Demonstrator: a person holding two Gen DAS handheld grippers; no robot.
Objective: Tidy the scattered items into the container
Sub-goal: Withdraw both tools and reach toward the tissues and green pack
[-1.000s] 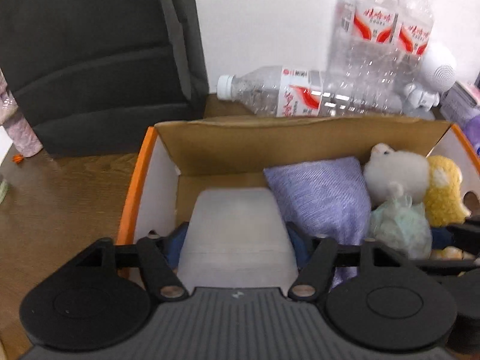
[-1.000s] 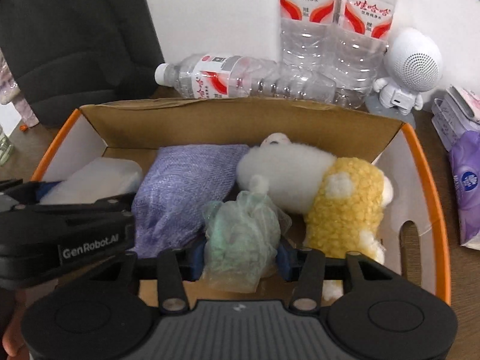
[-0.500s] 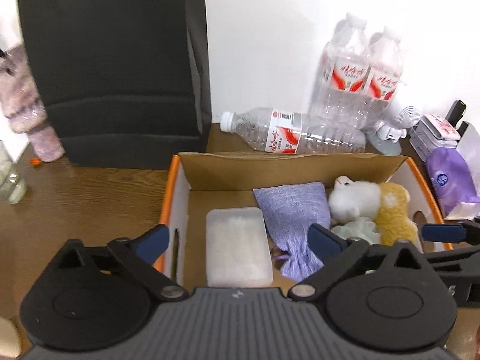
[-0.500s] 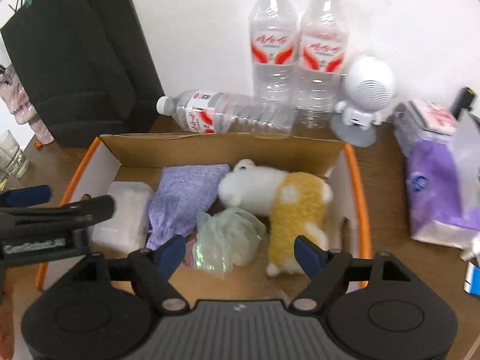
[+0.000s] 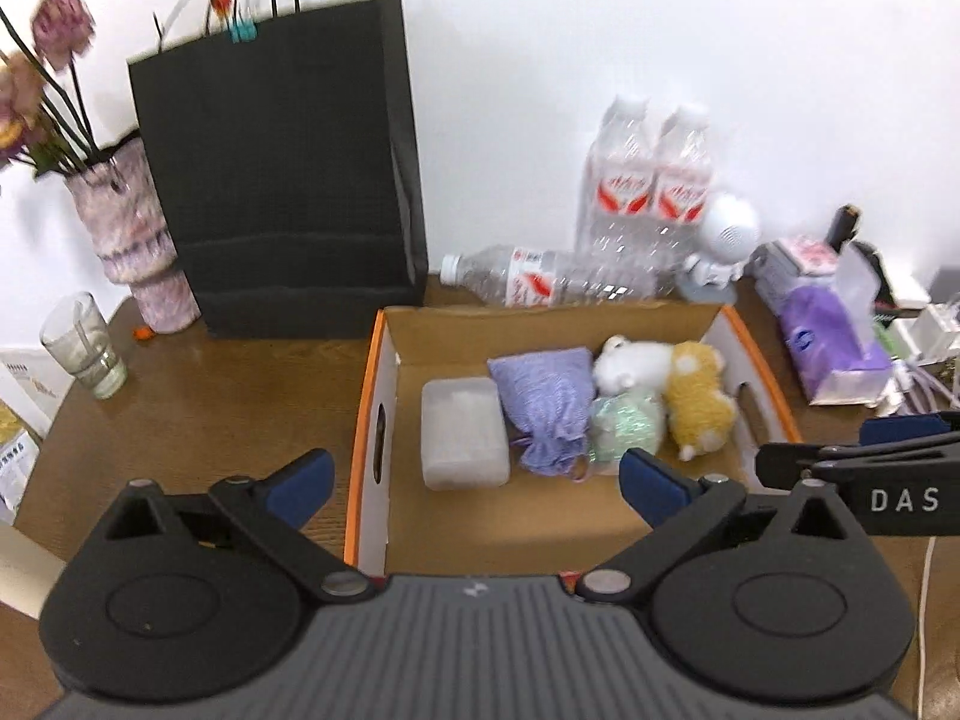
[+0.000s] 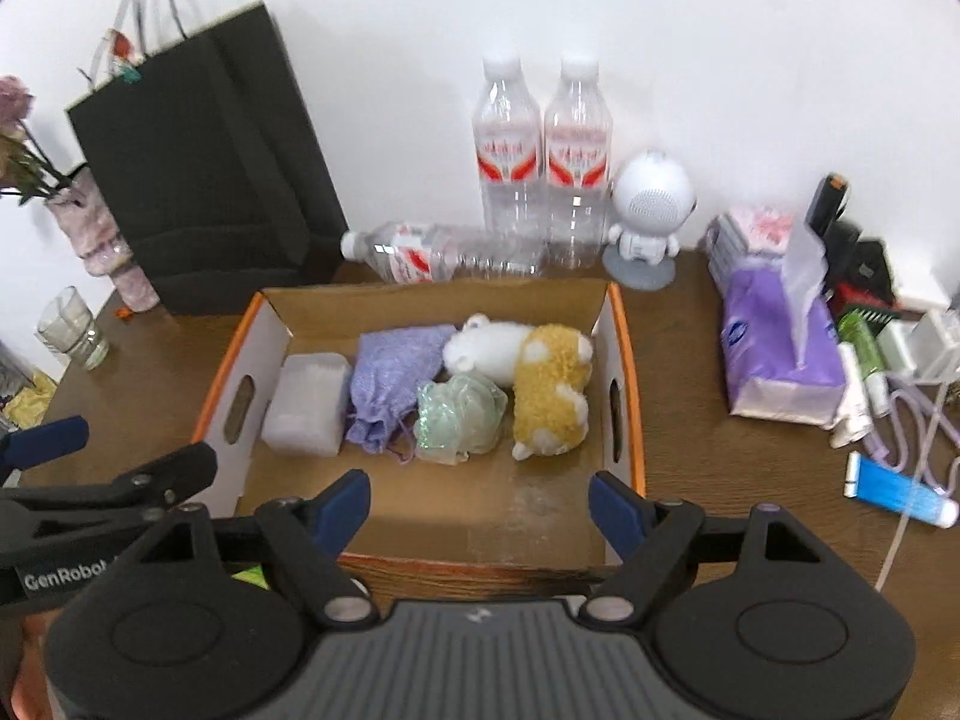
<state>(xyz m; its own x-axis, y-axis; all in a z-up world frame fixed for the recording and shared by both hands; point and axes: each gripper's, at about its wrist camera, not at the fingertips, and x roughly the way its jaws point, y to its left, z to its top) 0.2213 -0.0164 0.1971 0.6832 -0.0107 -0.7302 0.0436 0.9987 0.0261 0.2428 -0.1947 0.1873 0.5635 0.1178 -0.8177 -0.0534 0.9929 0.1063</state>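
Wooden worktop (image 6: 150, 396) carries the box (image 6: 627, 360); left gripper (image 5: 474, 483) and right gripper (image 6: 480, 501) jaws spread wide, seemingly holding nothing.

Both cameras look forward and steeply down from above the near edge of the table (image 5: 210, 384), each over its own spread tongs. The left wrist view sits to the left, its left tongs (image 5: 474, 480) framing the cardboard box (image 5: 369, 396). The right wrist view sits further right, its right tongs (image 6: 480, 501) centred on that box (image 6: 627, 360). Both share the box, the water bottles (image 6: 543, 162) and the black bag (image 5: 282, 180) at the far wall, from a moderate distance.
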